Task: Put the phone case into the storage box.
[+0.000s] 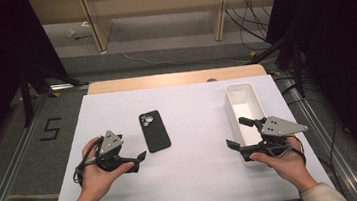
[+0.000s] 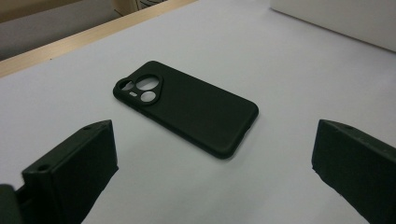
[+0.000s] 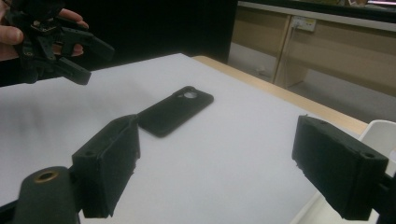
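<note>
A black phone case (image 1: 153, 130) lies back up on the white table, left of centre, with its camera cutout at the far end. My left gripper (image 1: 132, 148) hovers just short of the case's near left corner, jaws open and empty. In the left gripper view the case (image 2: 187, 112) lies ahead of the wide-apart jaws of that gripper (image 2: 212, 140). My right gripper (image 1: 237, 132) is held beside the white bin (image 1: 239, 87), open and empty. The right gripper view has the case (image 3: 177, 109) beyond the open jaws of the right gripper (image 3: 215, 130), and the left gripper (image 3: 51, 42) far off.
The long white bin stands at the table's right side, with nothing visible inside, and its corner (image 3: 378, 135) is right by my right jaw. A wooden strip (image 1: 176, 78) edges the table's far side. Cables and wooden furniture legs lie on the floor beyond.
</note>
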Available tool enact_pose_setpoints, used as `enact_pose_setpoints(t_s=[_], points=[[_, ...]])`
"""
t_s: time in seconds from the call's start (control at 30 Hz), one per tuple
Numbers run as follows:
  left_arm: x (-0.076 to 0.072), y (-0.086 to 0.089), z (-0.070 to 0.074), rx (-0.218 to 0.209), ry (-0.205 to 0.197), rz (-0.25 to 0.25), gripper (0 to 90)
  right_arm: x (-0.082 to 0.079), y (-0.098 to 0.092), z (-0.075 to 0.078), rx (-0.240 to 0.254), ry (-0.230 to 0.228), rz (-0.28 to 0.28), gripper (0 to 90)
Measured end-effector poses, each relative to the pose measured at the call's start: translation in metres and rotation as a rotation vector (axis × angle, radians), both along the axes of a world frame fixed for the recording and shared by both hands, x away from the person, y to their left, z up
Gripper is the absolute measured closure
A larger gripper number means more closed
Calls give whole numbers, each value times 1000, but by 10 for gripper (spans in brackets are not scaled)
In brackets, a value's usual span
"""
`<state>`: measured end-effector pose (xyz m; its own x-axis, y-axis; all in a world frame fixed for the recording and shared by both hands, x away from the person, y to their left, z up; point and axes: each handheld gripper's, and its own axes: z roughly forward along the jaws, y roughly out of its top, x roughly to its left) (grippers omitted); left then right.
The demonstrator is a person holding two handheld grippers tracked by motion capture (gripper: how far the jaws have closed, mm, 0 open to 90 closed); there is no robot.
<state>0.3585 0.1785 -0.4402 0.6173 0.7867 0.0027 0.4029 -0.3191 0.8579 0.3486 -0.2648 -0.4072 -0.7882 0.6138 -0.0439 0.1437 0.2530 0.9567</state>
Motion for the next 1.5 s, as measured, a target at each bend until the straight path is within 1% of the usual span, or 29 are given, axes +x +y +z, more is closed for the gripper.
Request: enact_pose_setpoints(t_s=[0.07, 0.23, 0.3, 0.33, 0.37, 0.4, 0.43, 0.47, 0.5, 0.57, 0.6, 0.73, 0.87, 0.97, 1.0, 1.03, 1.1, 1.27, 1.3, 1.33, 1.37, 1.5], points=[[0, 0, 0, 0, -1, -1, 0, -1, 2, 0, -1, -5, 1, 164], [0, -1, 0, 1, -1, -3, 6, -2, 3, -1, -6, -1, 5, 164], [0, -2, 2, -3, -11, 5, 45, -2, 3, -1, -8, -2, 3, 165], [0, -3, 2, 1, -12, 10, 105, -1, 3, -1, -4, -4, 1, 166], [1, -4, 3, -8, -14, 11, 181, -1, 3, -1, 0, -3, -1, 167], [4, -7, 5, -13, -19, 9, 434, -1, 3, -1, 4, -3, -1, 170], [4, -7, 5, -13, -19, 9, 558, -1, 3, -1, 4, -3, -1, 170], [6, -9, 5, 0, -22, 11, 558, -1, 4, -1, 4, -2, -1, 171], [9, -12, 6, 6, -17, 4, 676, 0, 4, -1, 1, -3, 0, 172], [16, -19, 5, 30, 3, 6, 832, 0, 5, -1, 0, -2, 2, 174], [21, -25, 2, 41, 25, -2, 896, 0, 5, -1, 0, -3, 3, 175], [35, -41, -3, 41, 67, -21, 899, 1, 6, -2, 2, 3, -1, 179], [52, -62, -8, 63, 81, -22, 899, 1, 6, -2, 2, 5, 3, 181], [63, -76, -15, 100, 100, -31, 899, 1, 7, -3, 2, 4, 4, 182], [66, -82, -18, 110, 115, -31, 899, 1, 7, -3, 4, 6, 5, 182], [68, -85, -20, 114, 120, -30, 899, 1, 6, -3, 5, 7, 6, 182], [73, -91, -25, 136, 122, -31, 899, 1, 6, -3, 5, 8, 5, 182], [80, -106, -33, 158, 144, -57, 899, 0, 6, -4, 2, 13, 5, 182], [80, -108, -35, 164, 144, -63, 899, 1, 6, -4, 2, 13, 4, 185], [81, -113, -38, 186, 139, -72, 898, 0, 6, -4, 4, 15, 6, 187], [81, -113, -38, 186, 139, -72, 899, 0, 6, -4, 5, 16, 5, 187], [81, -118, -41, 215, 136, -82, 899, 0, 6, -4, 5, 18, 4, 187]])
